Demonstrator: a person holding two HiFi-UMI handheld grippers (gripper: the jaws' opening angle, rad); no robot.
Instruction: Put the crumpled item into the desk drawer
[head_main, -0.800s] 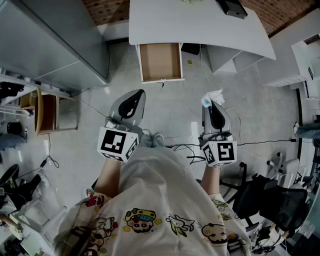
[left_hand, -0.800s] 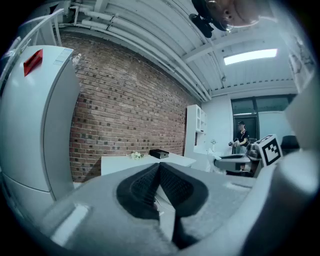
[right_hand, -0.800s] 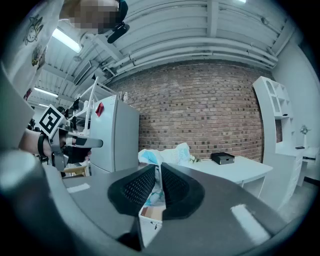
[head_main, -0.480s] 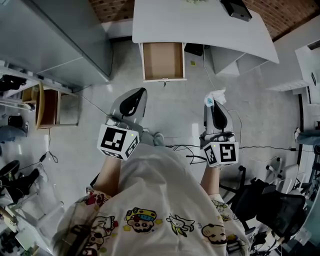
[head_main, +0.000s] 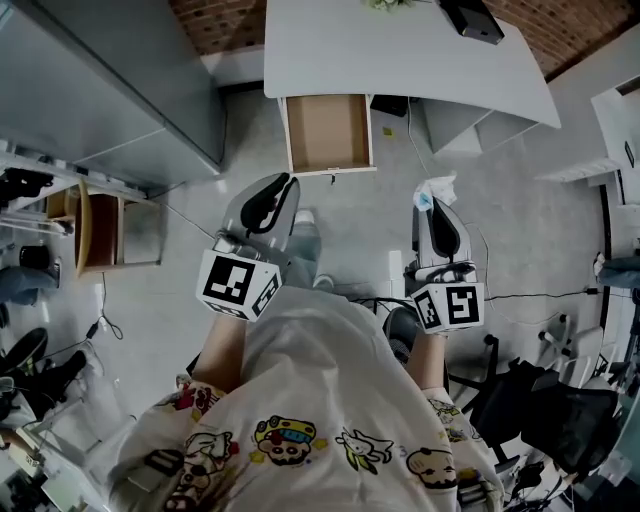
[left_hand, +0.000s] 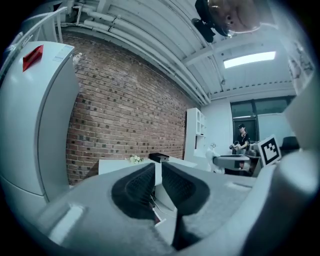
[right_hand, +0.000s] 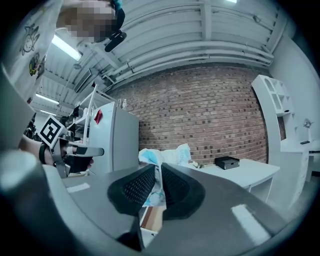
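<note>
A crumpled white and blue item (head_main: 437, 190) (right_hand: 165, 157) sticks out of the tips of my right gripper (head_main: 437, 208) (right_hand: 159, 181), whose jaws are shut on it. The open desk drawer (head_main: 329, 131), brown inside and empty, juts from under the white desk (head_main: 400, 50) ahead, to the left of the right gripper. My left gripper (head_main: 278, 193) (left_hand: 158, 184) is held level to the left, below the drawer in the head view; its jaws are shut with nothing between them.
A tall grey cabinet (head_main: 100, 90) stands at the left, a shelf unit (head_main: 90, 225) below it. A black box (head_main: 475, 18) lies on the desk. Cables (head_main: 370, 295) run over the floor near my feet. A black chair (head_main: 540, 410) stands at the lower right.
The desk and drawer have drawn slightly nearer as the person steps forward; one foot now shows ahead between the grippers. Both grippers keep their pose, and the right one still holds the crumpled item.
</note>
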